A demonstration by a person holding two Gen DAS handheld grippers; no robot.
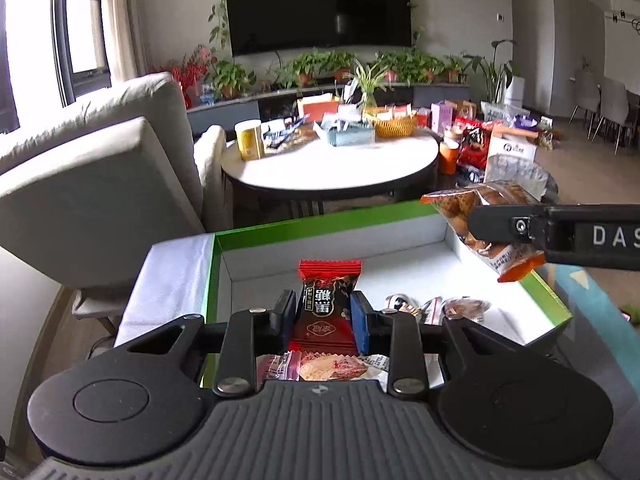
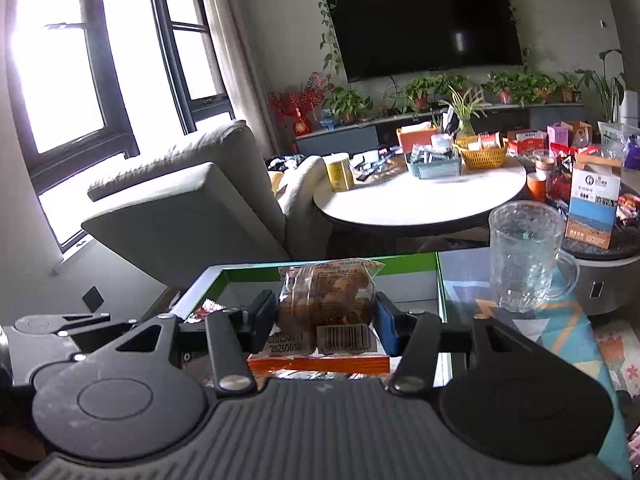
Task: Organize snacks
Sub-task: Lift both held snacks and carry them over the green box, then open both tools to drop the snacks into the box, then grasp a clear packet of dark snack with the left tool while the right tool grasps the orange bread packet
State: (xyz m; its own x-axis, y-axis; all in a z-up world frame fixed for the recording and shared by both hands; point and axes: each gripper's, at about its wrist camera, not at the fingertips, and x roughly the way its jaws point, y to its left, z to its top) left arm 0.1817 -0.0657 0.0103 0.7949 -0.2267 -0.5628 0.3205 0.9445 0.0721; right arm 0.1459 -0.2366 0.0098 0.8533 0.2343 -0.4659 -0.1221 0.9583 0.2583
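My left gripper (image 1: 325,312) is shut on a red and black candy packet (image 1: 328,304), held over the near part of a green-rimmed white box (image 1: 320,224). Several wrapped snacks (image 1: 436,306) lie on the box floor, and more wrappers (image 1: 328,368) show just under the jaws. My right gripper (image 2: 325,320) is shut on a clear orange-edged snack bag (image 2: 328,304) with a brown snack and a barcode. In the left wrist view that snack bag (image 1: 480,216) hangs over the box's right wall, pinched by the right gripper's finger (image 1: 516,226).
A glass mug (image 2: 524,256) stands right of the box (image 2: 400,270) on a patterned mat. Behind is a round white table (image 1: 328,164) with a yellow can (image 1: 249,139), a woven basket (image 1: 394,122) and packets. A grey armchair (image 1: 100,168) stands left.
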